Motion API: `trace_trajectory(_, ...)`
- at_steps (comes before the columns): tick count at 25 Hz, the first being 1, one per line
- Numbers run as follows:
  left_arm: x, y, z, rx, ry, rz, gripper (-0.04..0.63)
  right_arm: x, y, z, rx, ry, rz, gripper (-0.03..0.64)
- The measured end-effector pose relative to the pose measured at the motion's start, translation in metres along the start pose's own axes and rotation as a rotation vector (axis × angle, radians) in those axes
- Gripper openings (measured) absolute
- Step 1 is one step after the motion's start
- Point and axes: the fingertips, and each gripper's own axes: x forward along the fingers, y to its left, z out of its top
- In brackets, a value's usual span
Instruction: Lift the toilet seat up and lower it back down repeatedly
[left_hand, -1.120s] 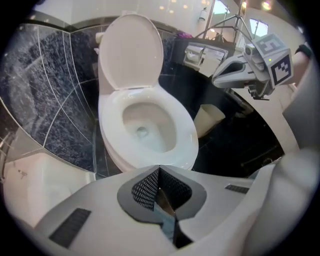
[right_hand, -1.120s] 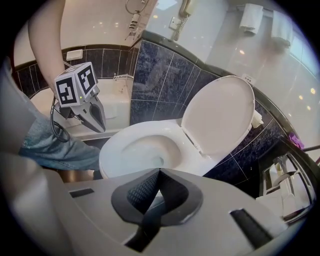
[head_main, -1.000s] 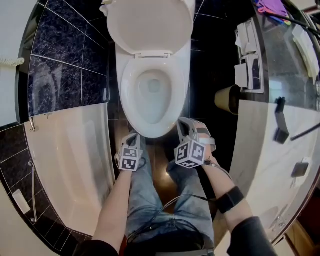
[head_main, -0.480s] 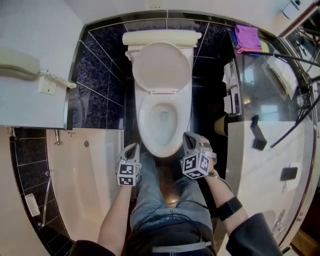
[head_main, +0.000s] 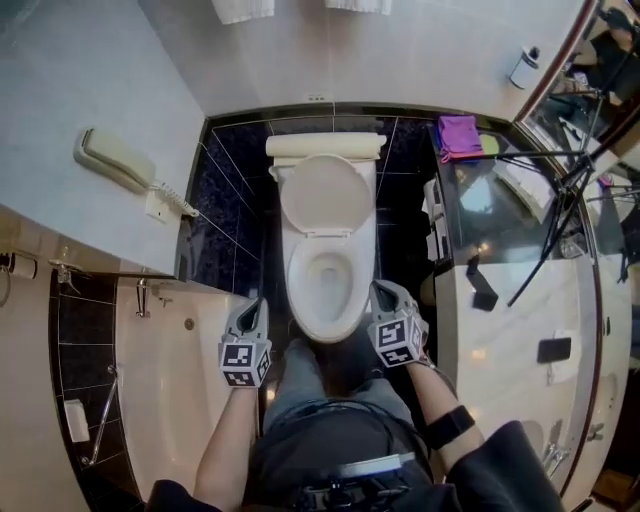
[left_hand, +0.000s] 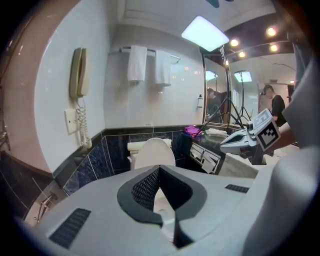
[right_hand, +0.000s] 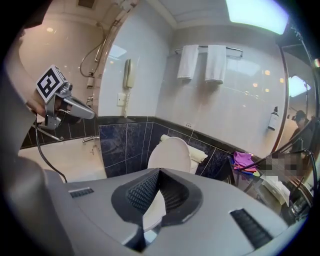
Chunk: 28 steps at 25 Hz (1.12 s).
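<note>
The white toilet (head_main: 325, 300) stands against the dark tiled wall, its seat and lid (head_main: 326, 195) raised and leaning on the tank (head_main: 325, 146). The bowl is uncovered. My left gripper (head_main: 257, 305) hovers at the bowl's front left, clear of the rim, jaws shut and empty. At the bowl's front right my right gripper (head_main: 381, 290) is also shut on nothing. In the left gripper view the raised lid (left_hand: 154, 152) shows beyond the closed gripper (left_hand: 159, 171). The right gripper view shows the lid (right_hand: 170, 154) past its gripper (right_hand: 159, 172).
A bathtub (head_main: 160, 400) lies to the left, with a wall phone (head_main: 118, 160) above it. On the right runs a marble counter (head_main: 510, 330) with a purple cloth (head_main: 458, 133), dark items and a tripod (head_main: 545, 240). My legs stand in front of the bowl.
The head view has pulled back and tipped up, so the toilet looks smaller and more wall shows. Both grippers keep their places beside the bowl's front. The seat stays raised.
</note>
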Motion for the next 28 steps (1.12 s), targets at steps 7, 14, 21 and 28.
trace_trajectory(7, -0.025, 0.003, 0.048, -0.006, -0.046, 0.017, 0.0, -0.038, -0.037, 0.017, 0.12, -0.038, -0.049, 0.017)
trace_trajectory(14, -0.039, -0.003, 0.06, -0.029, -0.095, 0.022, 0.0, -0.057, -0.051, 0.025, 0.133, -0.063, -0.074, 0.017)
trace_trajectory(21, -0.042, -0.007, 0.062, -0.001, -0.103, 0.031, 0.0, -0.057, -0.045, 0.017, 0.123, -0.047, -0.059, 0.017)
trace_trajectory(28, -0.037, -0.004, 0.064, 0.024, -0.101, 0.046, 0.0, -0.049, -0.047, 0.013, 0.137, -0.037, -0.066, 0.017)
